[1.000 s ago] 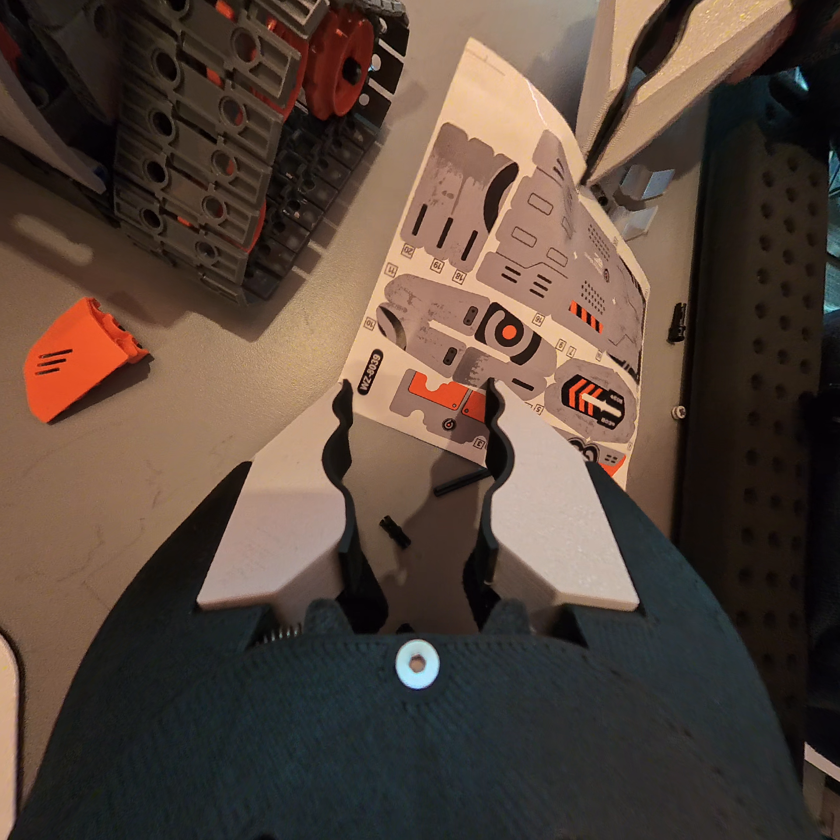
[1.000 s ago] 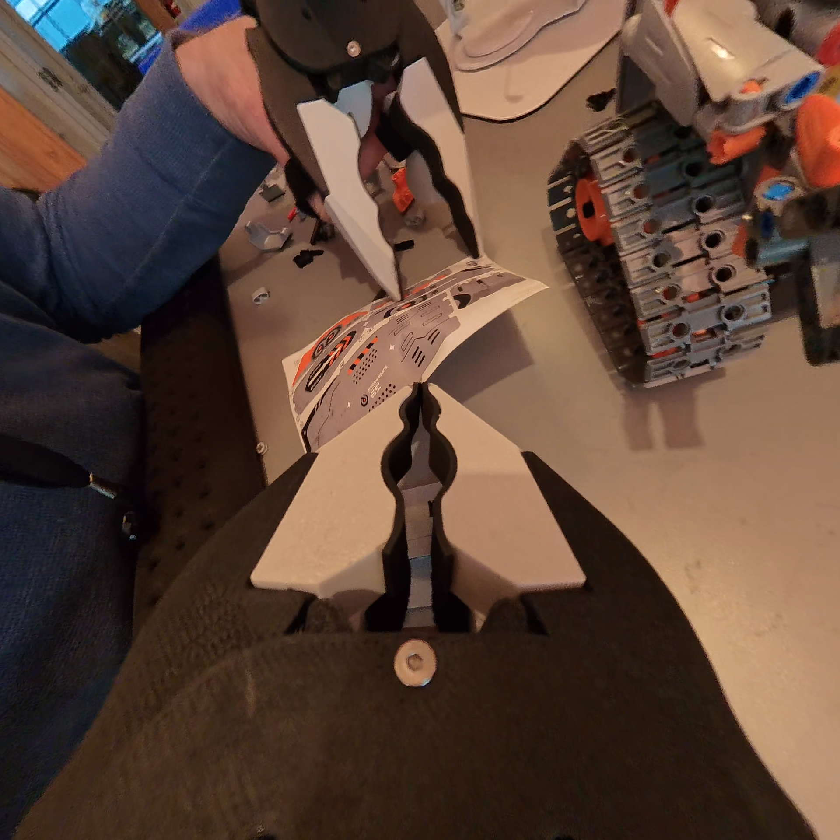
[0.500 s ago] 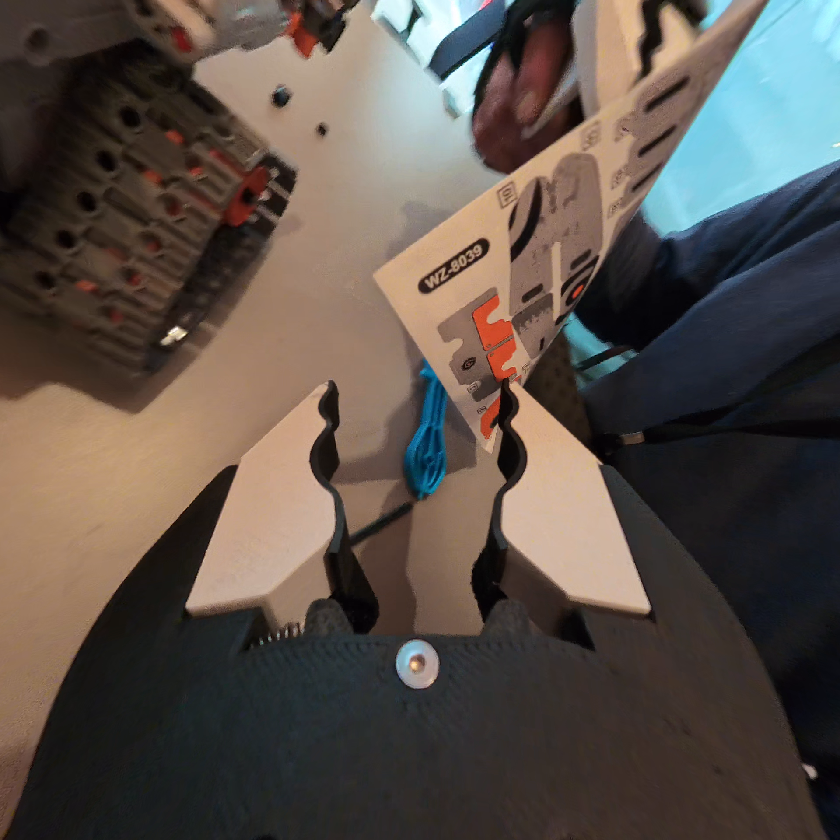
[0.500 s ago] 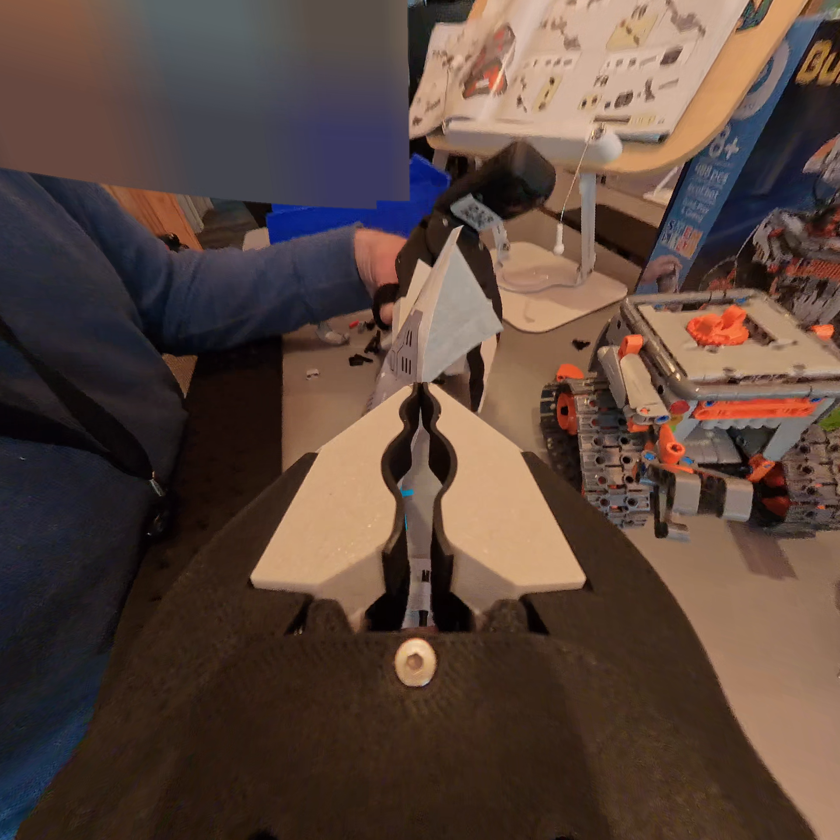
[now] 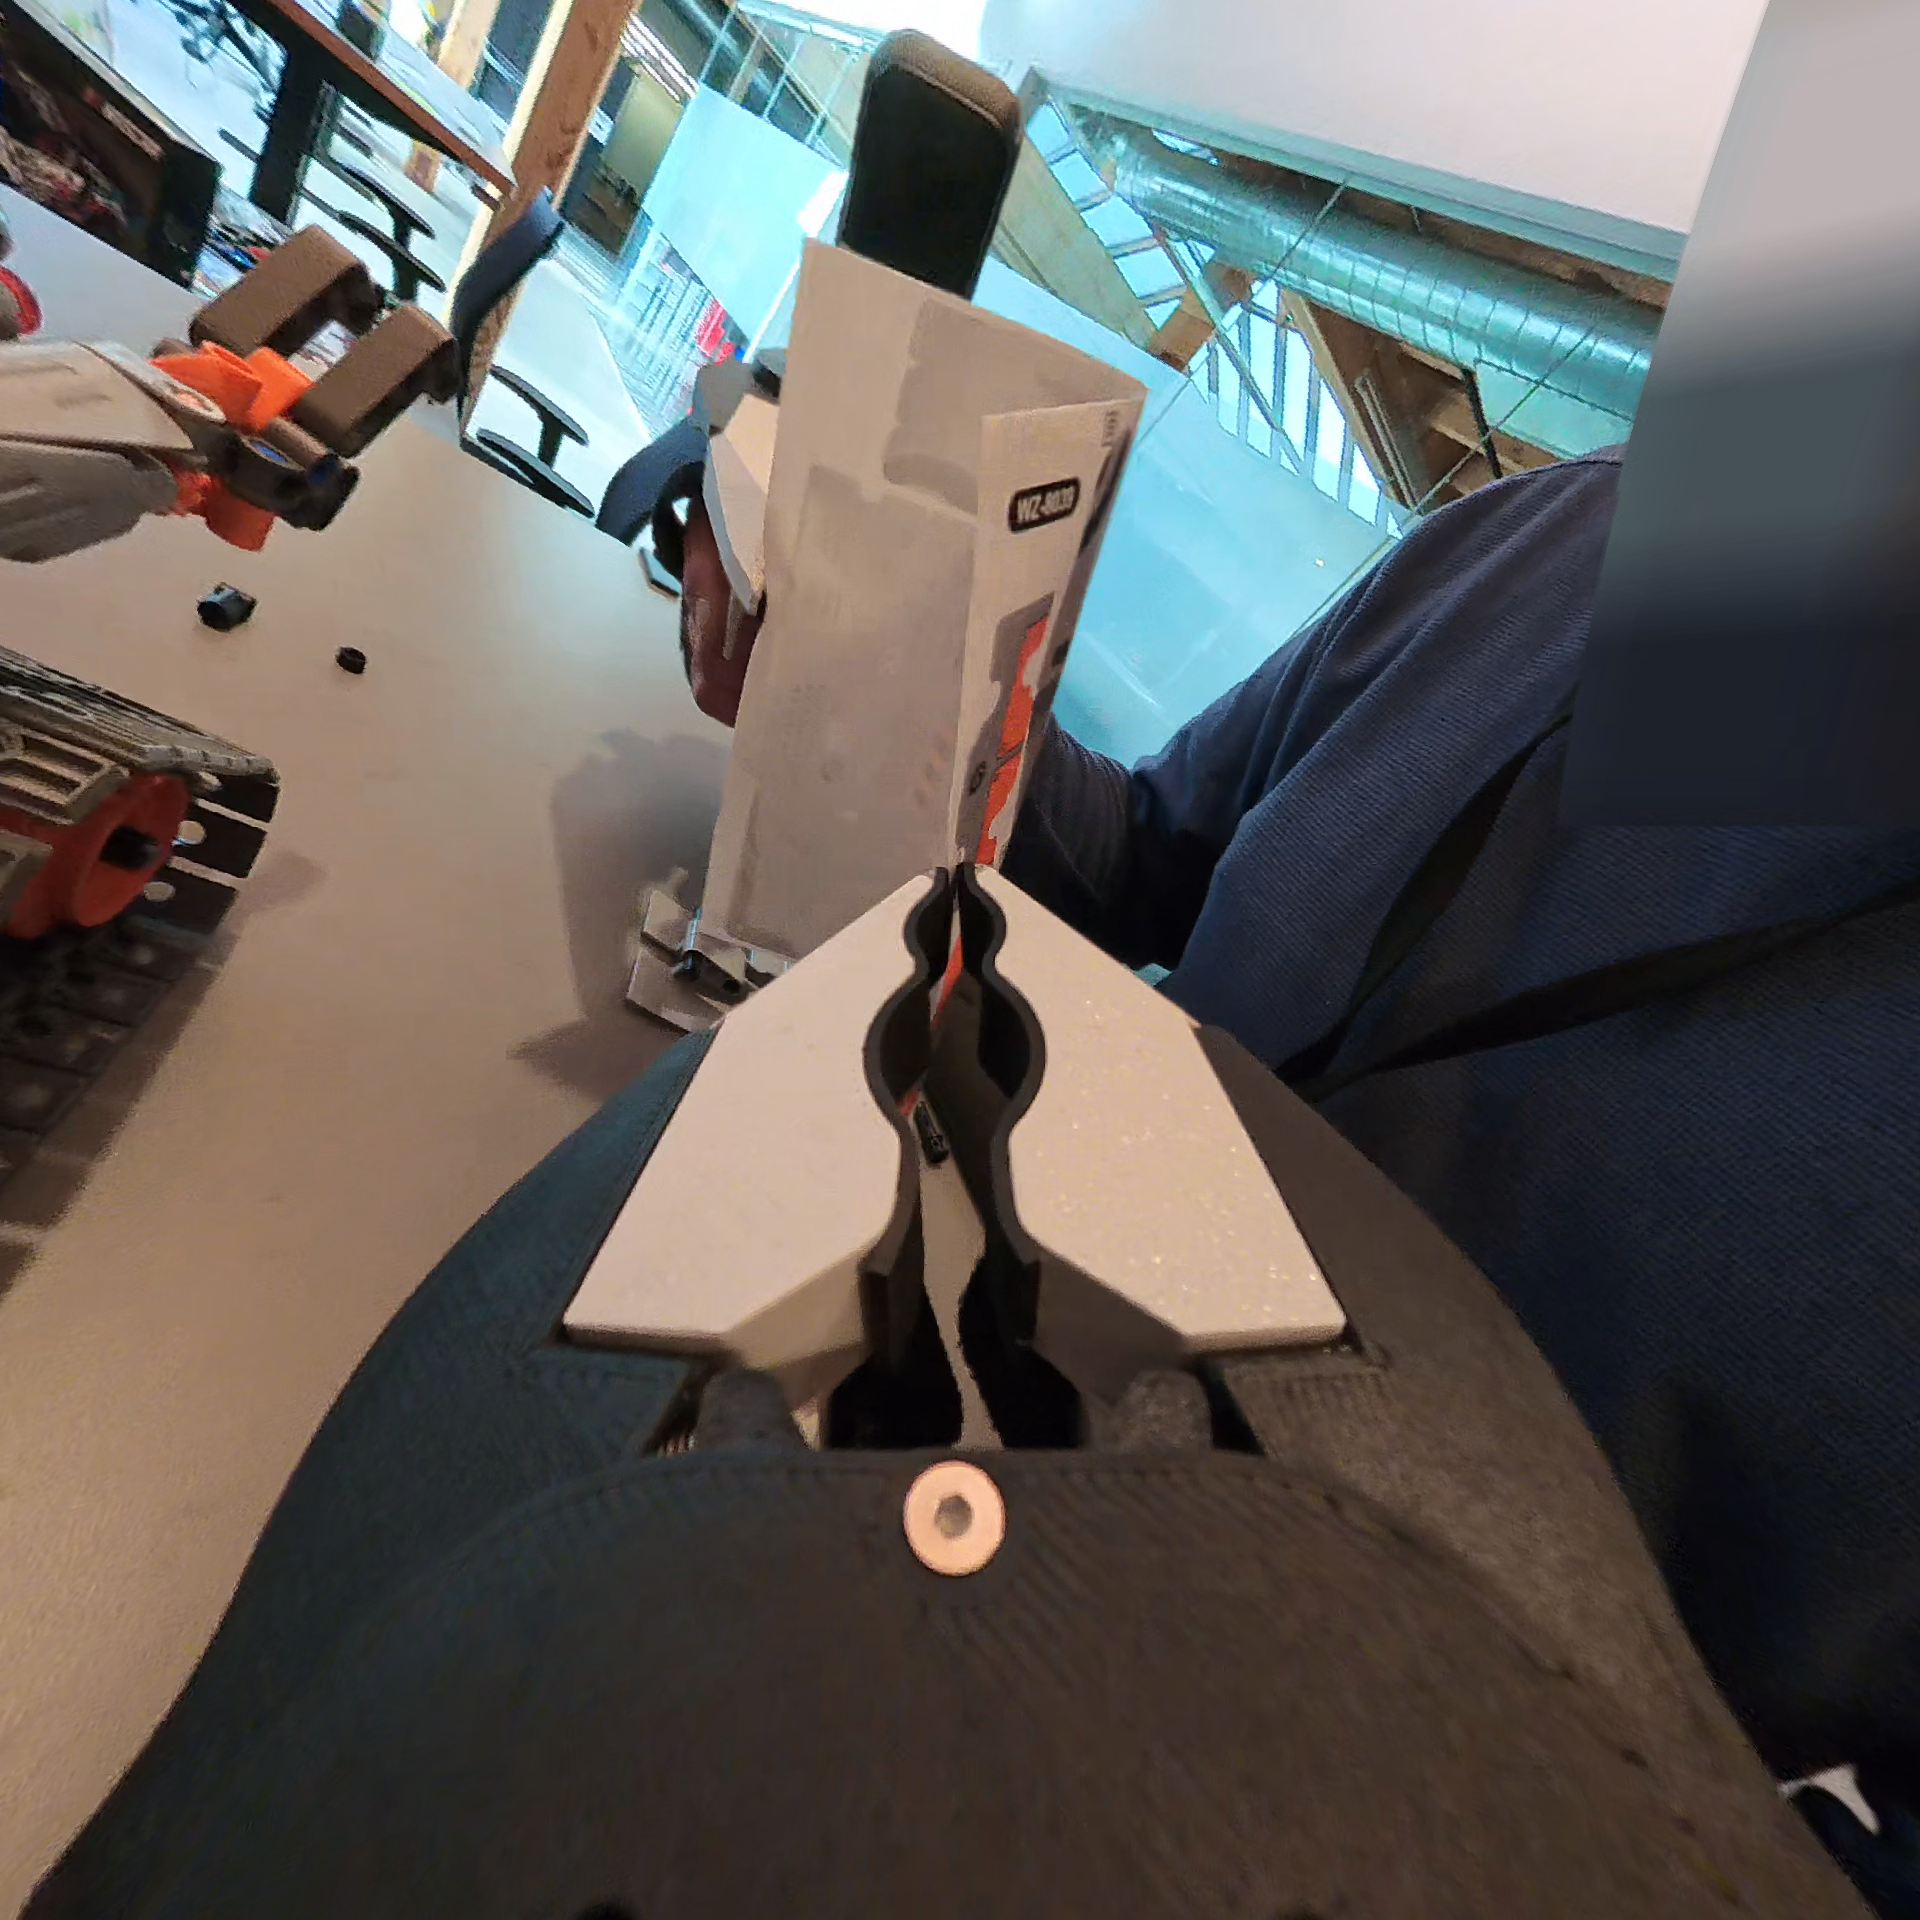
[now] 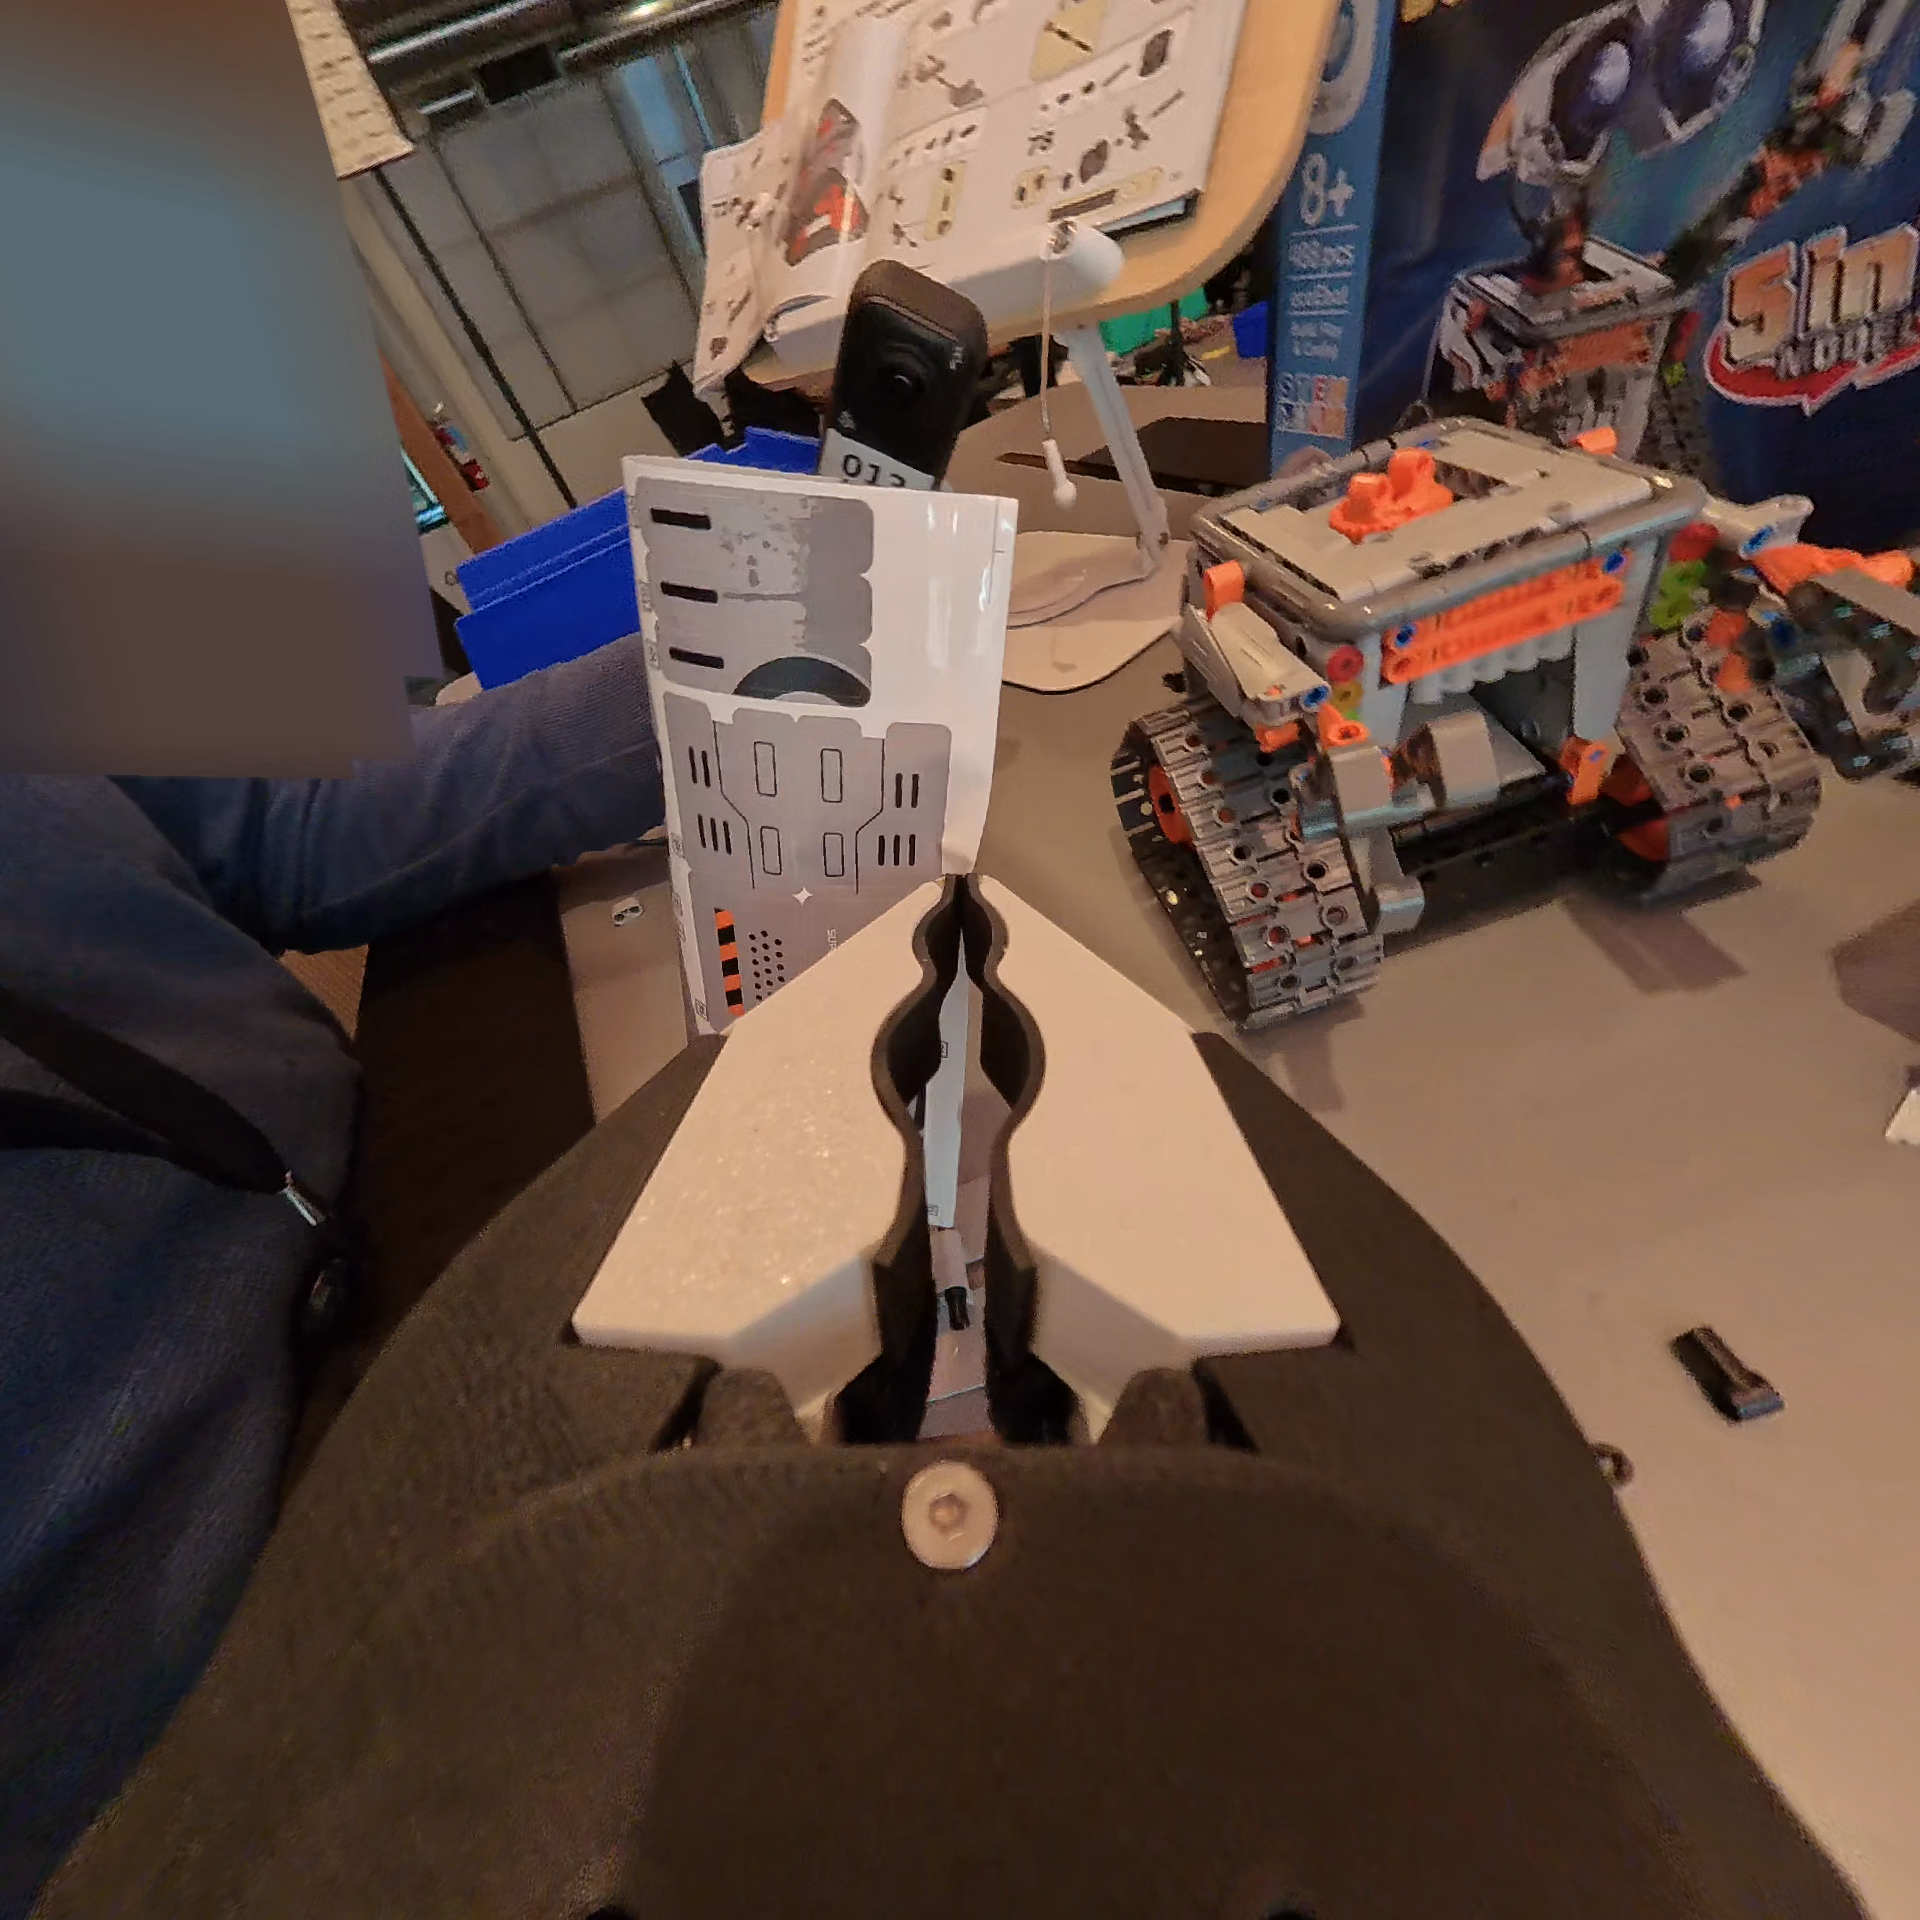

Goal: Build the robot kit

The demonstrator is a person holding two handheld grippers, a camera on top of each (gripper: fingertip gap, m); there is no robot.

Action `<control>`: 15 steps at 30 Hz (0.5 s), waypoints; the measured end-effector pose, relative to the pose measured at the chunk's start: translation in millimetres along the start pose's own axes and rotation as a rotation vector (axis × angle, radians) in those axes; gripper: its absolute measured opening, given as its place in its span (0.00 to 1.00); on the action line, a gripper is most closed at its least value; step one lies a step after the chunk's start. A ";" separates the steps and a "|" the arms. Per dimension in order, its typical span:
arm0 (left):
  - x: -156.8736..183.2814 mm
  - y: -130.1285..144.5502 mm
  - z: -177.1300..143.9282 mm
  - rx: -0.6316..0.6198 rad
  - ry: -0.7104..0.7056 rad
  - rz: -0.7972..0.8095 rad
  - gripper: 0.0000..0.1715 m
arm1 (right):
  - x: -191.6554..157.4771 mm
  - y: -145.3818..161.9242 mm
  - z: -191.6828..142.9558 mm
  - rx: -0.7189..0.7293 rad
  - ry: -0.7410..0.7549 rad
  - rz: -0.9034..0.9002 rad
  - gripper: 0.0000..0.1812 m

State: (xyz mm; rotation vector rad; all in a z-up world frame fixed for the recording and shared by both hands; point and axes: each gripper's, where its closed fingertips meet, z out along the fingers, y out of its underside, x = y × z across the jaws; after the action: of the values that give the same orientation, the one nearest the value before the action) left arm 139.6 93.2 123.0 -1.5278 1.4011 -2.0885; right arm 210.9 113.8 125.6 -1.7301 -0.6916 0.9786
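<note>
Grey tabletop (image 6: pixel 1558 1195) fills the right of the frame, with a tracked brick robot (image 6: pixel 1455 707) at upper right. My left gripper (image 5: pixel 956 883) and right gripper (image 6: pixel 958 891) both pinch the sticker sheet (image 6: pixel 821 727) tight, upright at centre frame.

Bright daylight, soft shadows, wide-angle edge distortion

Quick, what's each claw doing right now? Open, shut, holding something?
Left claw: shut on the sticker sheet, lifted off the table.
Right claw: shut on the sticker sheet at its opposite edge.
</note>
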 end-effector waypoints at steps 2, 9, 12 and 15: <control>-0.6 0.6 0.3 0.002 0.002 0.001 0.00 | 4.5 3.8 0.3 -0.005 0.015 0.036 0.00; -14.5 -8.5 -11.6 0.057 -0.067 -0.040 0.00 | 20.9 28.3 -2.1 -0.101 0.115 0.074 0.00; -18.3 -8.4 -15.5 0.066 -0.075 -0.073 0.00 | 23.2 29.4 -6.3 -0.111 0.140 0.056 0.08; -17.6 -8.9 -16.2 0.059 -0.080 -0.073 0.00 | 25.6 22.1 -13.2 -0.124 0.182 -0.018 0.15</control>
State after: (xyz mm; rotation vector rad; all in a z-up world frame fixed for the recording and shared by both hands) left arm 137.2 118.2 118.4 -1.6434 1.2634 -2.0652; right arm 235.5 120.6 99.8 -1.8913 -0.6601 0.7680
